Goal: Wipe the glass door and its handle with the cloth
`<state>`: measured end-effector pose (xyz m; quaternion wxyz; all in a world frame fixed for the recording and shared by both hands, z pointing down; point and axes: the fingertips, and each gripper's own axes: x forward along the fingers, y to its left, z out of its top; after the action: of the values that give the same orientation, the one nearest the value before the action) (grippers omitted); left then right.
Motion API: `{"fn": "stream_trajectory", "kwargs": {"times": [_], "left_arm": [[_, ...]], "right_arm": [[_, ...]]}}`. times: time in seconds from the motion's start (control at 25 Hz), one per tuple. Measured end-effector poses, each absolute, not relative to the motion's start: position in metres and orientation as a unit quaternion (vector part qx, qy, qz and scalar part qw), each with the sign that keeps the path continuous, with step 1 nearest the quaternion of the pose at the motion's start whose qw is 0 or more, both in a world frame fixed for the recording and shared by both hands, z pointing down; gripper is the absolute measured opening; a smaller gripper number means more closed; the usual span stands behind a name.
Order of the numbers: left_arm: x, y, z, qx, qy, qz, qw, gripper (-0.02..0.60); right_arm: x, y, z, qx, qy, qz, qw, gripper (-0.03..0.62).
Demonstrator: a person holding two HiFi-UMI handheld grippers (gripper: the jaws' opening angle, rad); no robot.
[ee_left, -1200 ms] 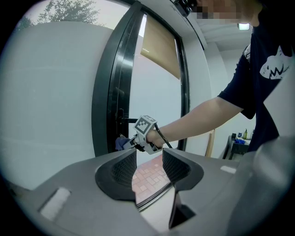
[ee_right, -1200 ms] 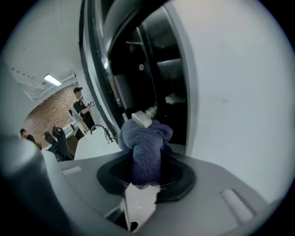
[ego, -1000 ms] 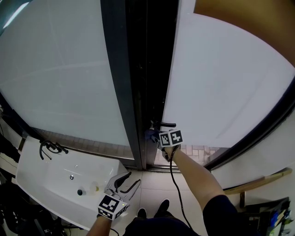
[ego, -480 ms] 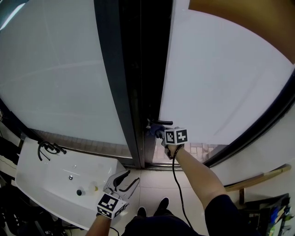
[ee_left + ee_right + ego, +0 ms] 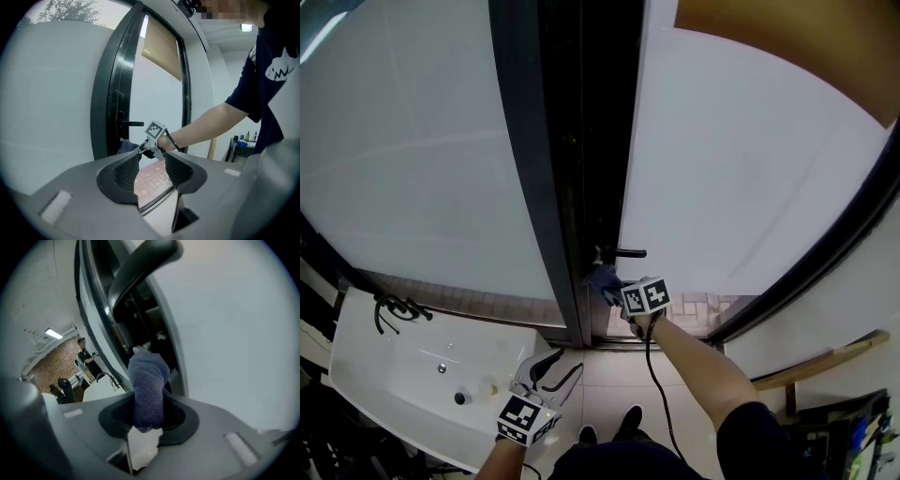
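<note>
Below handle (image 5: 623, 253), right gripper (image 5: 617, 289) clamping cloth (image 5: 602, 277)

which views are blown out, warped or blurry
Head view: the glass door is washed out to near white, and its frame bows from fisheye distortion. Right gripper view: the cloth is fairly sharp, the handle above it soft and dark. Left gripper view: dark vignette at the corners.

- This is looking like a washroom corner in a workplace rather than a home, though that is not certain.
- A white washbasin (image 5: 403, 366) with a black tap (image 5: 394, 307) is standing beside a tall, dark-framed glass door (image 5: 750, 169) with a black lever handle (image 5: 626, 253).
- Pale floor tiles (image 5: 611, 377) are running up to the door.
- A brick wall (image 5: 51, 364), a strip light (image 5: 54, 333) and people (image 5: 86, 357) are showing in the right gripper view.
</note>
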<state>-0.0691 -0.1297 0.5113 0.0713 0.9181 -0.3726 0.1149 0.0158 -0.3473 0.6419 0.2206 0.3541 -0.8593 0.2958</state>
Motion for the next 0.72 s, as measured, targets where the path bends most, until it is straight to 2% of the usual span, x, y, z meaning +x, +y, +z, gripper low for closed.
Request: {"fn": "stream_trajectory", "kwargs": {"times": [0.2, 0.72], "left_arm": [[-0.070, -0.130, 0.512, 0.917, -0.375, 0.118, 0.072, 0.170], [-0.077, -0.133, 0.512, 0.912, -0.385, 0.123, 0.074, 0.170]], "right_arm": [[-0.007, -0.350, 0.654, 0.336, -0.859, 0.288, 0.259, 0.111], [0.008, -0.393, 0.625, 0.386, -0.847, 0.321, 0.174, 0.112]]}}
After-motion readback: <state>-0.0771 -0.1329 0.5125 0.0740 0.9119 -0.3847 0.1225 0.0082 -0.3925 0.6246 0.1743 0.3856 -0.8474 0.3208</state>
